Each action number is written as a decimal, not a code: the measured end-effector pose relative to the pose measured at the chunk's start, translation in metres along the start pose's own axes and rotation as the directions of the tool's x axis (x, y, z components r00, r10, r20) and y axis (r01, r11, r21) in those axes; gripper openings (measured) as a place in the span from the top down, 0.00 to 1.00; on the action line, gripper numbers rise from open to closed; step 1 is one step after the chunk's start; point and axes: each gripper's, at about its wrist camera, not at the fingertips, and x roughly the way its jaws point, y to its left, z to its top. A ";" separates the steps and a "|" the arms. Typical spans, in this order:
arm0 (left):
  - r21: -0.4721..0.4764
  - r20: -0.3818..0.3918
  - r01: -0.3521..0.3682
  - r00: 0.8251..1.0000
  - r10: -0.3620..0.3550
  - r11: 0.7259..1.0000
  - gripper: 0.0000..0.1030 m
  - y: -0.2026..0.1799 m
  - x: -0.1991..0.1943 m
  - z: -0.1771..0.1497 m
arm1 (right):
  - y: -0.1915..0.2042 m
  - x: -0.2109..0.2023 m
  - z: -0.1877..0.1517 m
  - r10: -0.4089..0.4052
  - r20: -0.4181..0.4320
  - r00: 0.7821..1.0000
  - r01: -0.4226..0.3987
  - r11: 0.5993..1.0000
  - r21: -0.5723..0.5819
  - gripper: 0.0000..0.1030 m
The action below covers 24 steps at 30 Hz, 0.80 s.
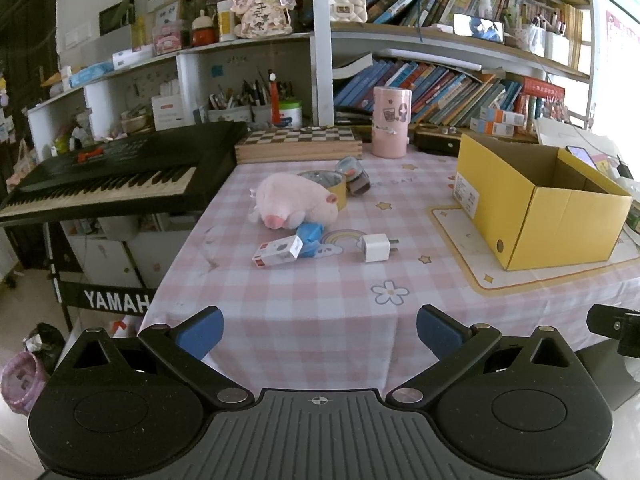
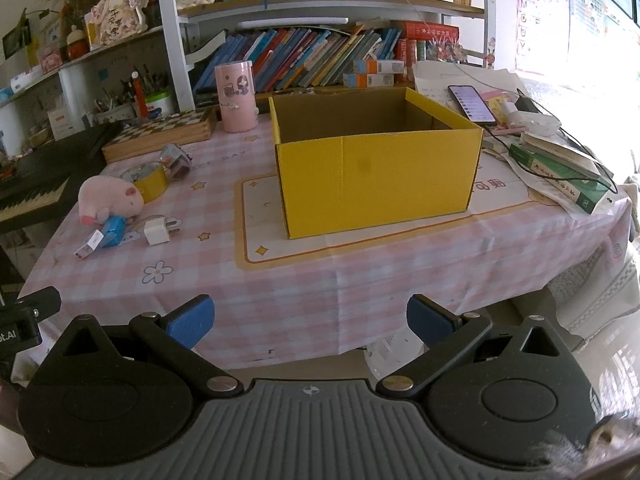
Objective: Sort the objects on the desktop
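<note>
On the checked cloth, left of the yellow box [image 2: 376, 184], lie our things: a plush pig [image 1: 296, 200], soft and light, best pinched across its body; a white charger [image 1: 376, 248], hard and smooth, best taken by its flat sides; a small carton [image 1: 278, 252]. We hold the left gripper [image 1: 319, 332] and right gripper [image 2: 310, 322] spread wide and empty, near the table's edge.

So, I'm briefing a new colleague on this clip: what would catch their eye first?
Probably the open yellow box, standing on the right half of the pink checked tablecloth. Next, the pink plush pig lying at the left amid small clutter, with a white charger plug just in front. Both tongs, left and right, are open and hold nothing.
</note>
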 end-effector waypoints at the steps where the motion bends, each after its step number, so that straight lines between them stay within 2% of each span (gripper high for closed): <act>1: 0.001 -0.001 0.001 1.000 -0.001 1.000 0.00 -0.001 0.001 0.001 | 0.000 0.001 0.000 0.000 0.000 1.000 0.000 1.000 0.000 0.00; 24: 0.006 -0.004 0.007 1.000 -0.007 1.000 0.00 -0.002 0.006 0.003 | 0.003 0.003 0.001 0.003 -0.004 1.000 -0.003 1.000 -0.003 0.00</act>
